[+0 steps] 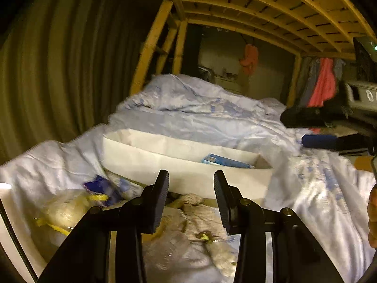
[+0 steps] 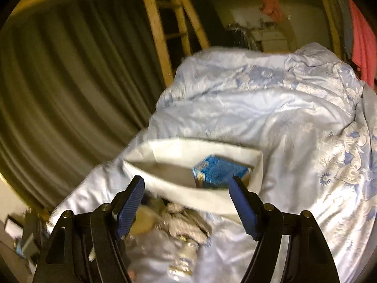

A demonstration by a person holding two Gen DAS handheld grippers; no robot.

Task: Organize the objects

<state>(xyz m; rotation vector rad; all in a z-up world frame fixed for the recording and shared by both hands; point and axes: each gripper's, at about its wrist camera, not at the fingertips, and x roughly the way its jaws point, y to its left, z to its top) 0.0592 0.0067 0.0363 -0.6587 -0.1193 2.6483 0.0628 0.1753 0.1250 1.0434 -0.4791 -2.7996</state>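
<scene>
A white box (image 1: 146, 162) sits on a rumpled pale blue quilt (image 1: 195, 108) with a blue carton (image 2: 219, 172) lying inside at its right end. Just before the box, clear bags (image 1: 169, 247) of pale stuff and a yellow-tied bag (image 1: 63, 210) clutter the quilt. Both the left gripper (image 1: 191, 184) and the right gripper (image 2: 186, 188) hang parted over them, grasping nothing. A wooden bunk frame (image 1: 259, 11) spans overhead; a curtain (image 2: 70, 82) hangs left.

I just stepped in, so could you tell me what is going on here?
A person holds two grippers over a bed. The left gripper and right gripper are both open and empty. A blue box lies in the white box on the quilt; bagged items wait nearby.
</scene>
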